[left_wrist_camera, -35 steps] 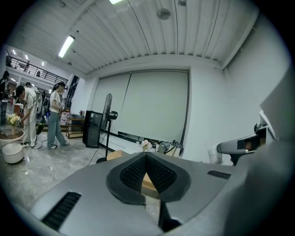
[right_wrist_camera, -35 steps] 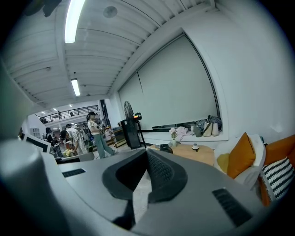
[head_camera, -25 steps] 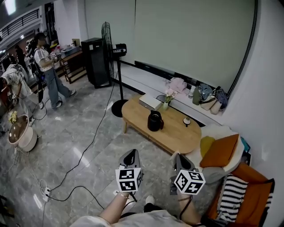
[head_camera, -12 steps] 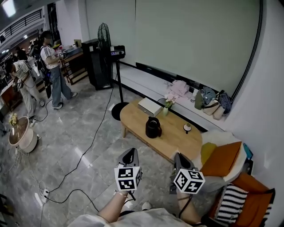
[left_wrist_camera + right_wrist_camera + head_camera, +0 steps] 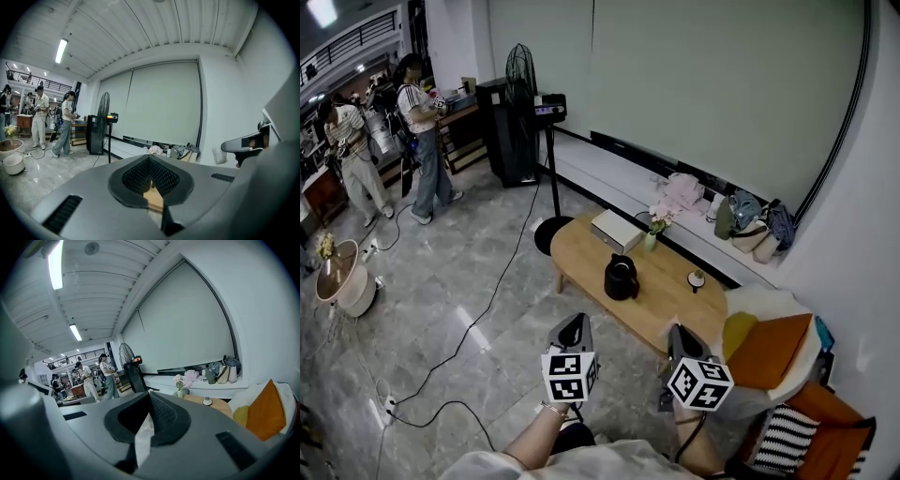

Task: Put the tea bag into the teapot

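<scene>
A black teapot (image 5: 621,277) stands near the middle of an oval wooden coffee table (image 5: 581,251) across the floor from me. A small round white-and-dark piece (image 5: 697,278) lies toward the table's right end, also seen in the right gripper view (image 5: 206,401); I cannot make out a tea bag. My left gripper (image 5: 577,322) and right gripper (image 5: 678,331) are held side by side low in the head view, well short of the table. Each is shut with nothing between its pads (image 5: 150,161) (image 5: 151,397). The jaws hide the teapot in both gripper views.
On the table are a flat white box (image 5: 616,228) and a small flower vase (image 5: 651,239). A standing fan (image 5: 525,80) and black cabinet (image 5: 508,131) stand behind it, with cables (image 5: 478,309) across the floor. An orange cushion (image 5: 765,349) lies on seating at the right. People (image 5: 420,141) stand far left.
The head view has shifted, so the table and teapot sit a little lower in frame. The people at the far left have moved. Both grippers stay shut in the same place.
</scene>
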Demonstrator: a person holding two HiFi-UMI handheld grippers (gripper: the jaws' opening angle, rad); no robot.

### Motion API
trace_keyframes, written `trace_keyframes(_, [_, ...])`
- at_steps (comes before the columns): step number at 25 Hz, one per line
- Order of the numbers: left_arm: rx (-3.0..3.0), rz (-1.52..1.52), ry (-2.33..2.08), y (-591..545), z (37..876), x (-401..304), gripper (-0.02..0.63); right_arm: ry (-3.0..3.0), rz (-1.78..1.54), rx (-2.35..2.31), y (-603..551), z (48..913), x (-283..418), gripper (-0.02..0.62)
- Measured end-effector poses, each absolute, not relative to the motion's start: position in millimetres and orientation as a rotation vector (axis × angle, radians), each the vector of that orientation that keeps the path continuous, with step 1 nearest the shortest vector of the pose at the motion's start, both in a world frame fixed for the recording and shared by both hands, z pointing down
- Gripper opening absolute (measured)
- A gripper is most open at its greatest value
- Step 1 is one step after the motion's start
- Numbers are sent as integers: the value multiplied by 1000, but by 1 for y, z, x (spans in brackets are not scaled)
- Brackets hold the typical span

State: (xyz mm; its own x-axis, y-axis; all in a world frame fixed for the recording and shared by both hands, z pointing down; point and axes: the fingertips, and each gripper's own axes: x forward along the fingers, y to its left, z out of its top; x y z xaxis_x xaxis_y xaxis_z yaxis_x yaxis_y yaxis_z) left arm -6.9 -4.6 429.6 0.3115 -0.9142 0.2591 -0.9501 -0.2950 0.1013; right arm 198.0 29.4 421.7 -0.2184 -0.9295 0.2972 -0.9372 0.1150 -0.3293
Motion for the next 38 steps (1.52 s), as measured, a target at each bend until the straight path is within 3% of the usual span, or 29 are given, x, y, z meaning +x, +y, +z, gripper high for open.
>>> trace_keyframes(11, [2351,230,-1664,-50,444,-3,5,-2296,749,1972,-13,439,198,34])
trace_keyframes(38, [2350,216,-1574,-282,455,-21,5,-2204,676,1945,-238,431,170,34])
